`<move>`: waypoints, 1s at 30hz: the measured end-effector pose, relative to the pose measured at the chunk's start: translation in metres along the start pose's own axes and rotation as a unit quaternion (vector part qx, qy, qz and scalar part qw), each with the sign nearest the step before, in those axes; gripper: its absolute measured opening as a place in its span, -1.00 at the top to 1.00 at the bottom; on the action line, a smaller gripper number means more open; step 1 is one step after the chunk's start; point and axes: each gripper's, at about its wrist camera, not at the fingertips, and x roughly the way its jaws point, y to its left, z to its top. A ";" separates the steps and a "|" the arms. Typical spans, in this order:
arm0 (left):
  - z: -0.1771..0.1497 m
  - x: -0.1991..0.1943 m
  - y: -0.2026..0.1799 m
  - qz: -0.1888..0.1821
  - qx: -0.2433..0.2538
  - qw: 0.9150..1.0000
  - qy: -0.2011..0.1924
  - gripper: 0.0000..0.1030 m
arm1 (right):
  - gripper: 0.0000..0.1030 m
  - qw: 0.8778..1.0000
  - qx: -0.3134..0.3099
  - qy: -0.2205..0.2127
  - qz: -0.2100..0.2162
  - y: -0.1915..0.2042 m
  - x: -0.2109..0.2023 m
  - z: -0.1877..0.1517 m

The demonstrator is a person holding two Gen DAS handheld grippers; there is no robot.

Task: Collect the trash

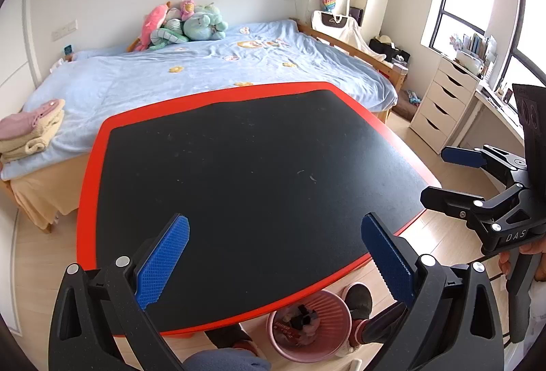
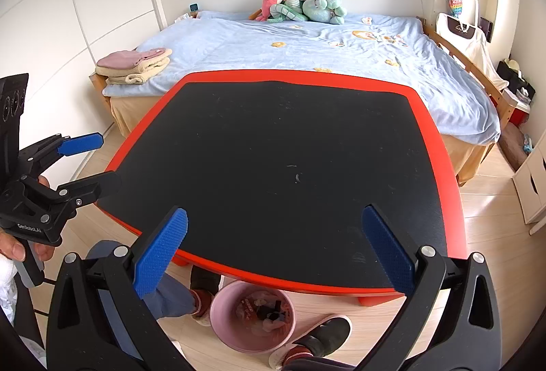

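Note:
A pink trash bin (image 1: 309, 325) (image 2: 252, 314) stands on the floor under the near edge of the table, with scraps and wrappers inside it. The table (image 1: 92, 173) (image 2: 454, 166) has a red rim and a black mat on top; only a few tiny specks lie on the mat. My left gripper (image 1: 274, 255) hovers open above the table's near edge, nothing between its blue pads. My right gripper (image 2: 273, 248) is open too, just as high, also holding nothing. Each gripper shows in the other's view: the right one (image 1: 433, 174) at the right, the left one (image 2: 102, 161) at the left.
A bed (image 1: 204, 74) (image 2: 341, 53) with a light blue cover lies right behind the table, with plush toys (image 1: 184, 24) and folded towels (image 2: 134, 65) on it. White drawers (image 1: 440, 104) stand at the right. The person's slippered feet (image 2: 320, 337) flank the bin.

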 end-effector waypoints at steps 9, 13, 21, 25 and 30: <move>0.000 0.002 -0.003 -0.002 0.003 1.000 0.003 -0.88 | -0.95 1.000 0.001 0.002 0.000 -0.005 0.000 -0.001; -0.001 0.002 -0.004 -0.002 0.003 1.000 0.004 -0.88 | -0.95 1.000 0.000 0.003 -0.001 -0.008 0.000 -0.003; -0.002 0.003 -0.005 -0.006 0.000 1.000 0.004 -0.88 | -0.95 1.000 0.000 0.002 -0.001 -0.008 0.000 -0.003; -0.001 0.003 -0.007 -0.008 0.003 1.000 0.006 -0.88 | -0.95 1.000 0.000 0.003 -0.001 -0.007 0.000 -0.003; -0.002 0.005 -0.011 -0.001 0.010 1.000 0.011 -0.88 | -0.95 1.000 -0.001 0.004 -0.001 -0.007 0.002 -0.004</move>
